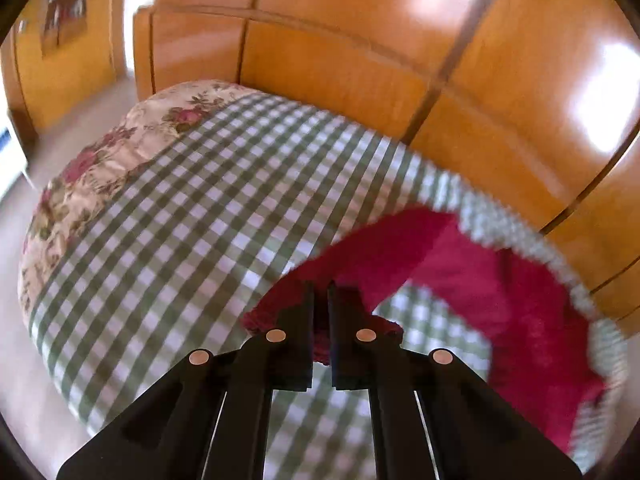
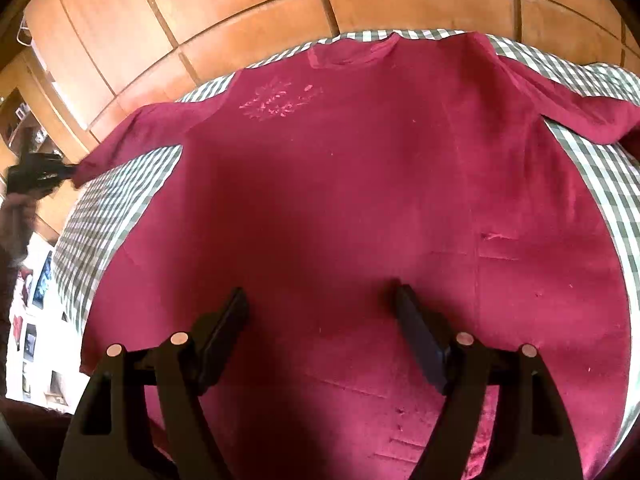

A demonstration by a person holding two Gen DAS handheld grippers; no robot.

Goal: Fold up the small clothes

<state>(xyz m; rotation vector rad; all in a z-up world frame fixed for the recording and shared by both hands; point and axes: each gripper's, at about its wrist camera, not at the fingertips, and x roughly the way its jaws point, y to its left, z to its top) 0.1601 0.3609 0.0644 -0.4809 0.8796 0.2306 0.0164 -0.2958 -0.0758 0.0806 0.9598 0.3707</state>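
Red shirt (image 2: 360, 184) flat, faded chest print; L fingers (image 1: 308, 320) pinch sleeve, R fingers (image 2: 416, 336) spread wide.

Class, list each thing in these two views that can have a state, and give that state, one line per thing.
Left gripper: jaws shut on the sleeve end.
Right gripper: jaws wide open above the shirt body, holding nothing.
Red shirt: unfolded, spread front up on the bed.
Left sleeve: stretched outward, its end pinched.
Right sleeve: lying loose.
Checked bedcover: spread under the shirt.
Wardrobe doors: closed.
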